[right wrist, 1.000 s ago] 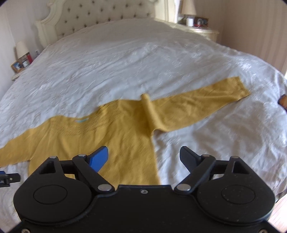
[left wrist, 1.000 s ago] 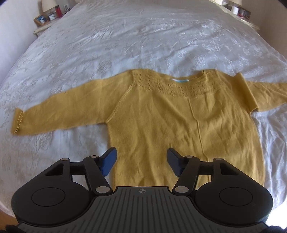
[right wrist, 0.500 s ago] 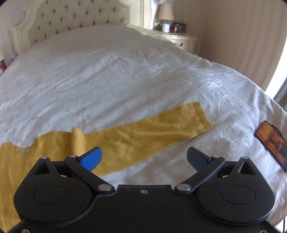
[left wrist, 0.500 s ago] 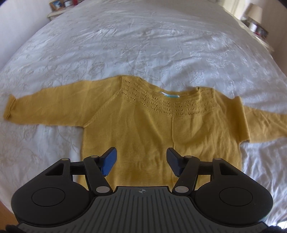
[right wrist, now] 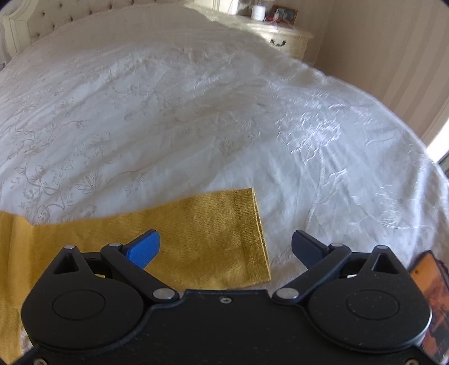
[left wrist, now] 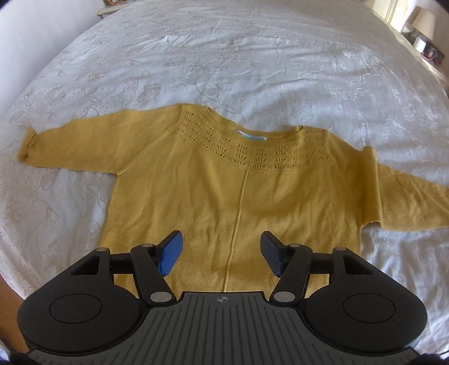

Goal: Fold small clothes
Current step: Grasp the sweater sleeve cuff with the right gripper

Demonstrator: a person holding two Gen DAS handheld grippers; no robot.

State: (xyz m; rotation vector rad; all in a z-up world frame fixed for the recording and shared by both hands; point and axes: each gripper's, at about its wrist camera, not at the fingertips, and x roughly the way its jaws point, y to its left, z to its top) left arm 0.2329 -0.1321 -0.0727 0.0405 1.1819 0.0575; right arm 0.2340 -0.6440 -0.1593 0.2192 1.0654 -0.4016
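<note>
A mustard-yellow knitted sweater lies flat, front up, on a white embroidered bedspread, its neckline turned away from us and both sleeves spread sideways. Seen from the left wrist, the left claw hovers above the lower body of the sweater, astride the raised centre seam; we find its jaws parted about halfway, with nothing between them and no pad on the cloth. The left sleeve cuff is slightly curled at its end.

Seen from the right wrist, the right claw hangs over the end of the right sleeve. Its jaws have just been opening and now stand wide, released; we see the ribbed cuff edge lying below the gap, not pinched. Its blue pad is over the sleeve, the dark one over bare bedspread.

A tufted headboard and a cream bedside cabinet stand beyond the bed. A dark orange flat object, too cropped to identify, lies at the right border.
</note>
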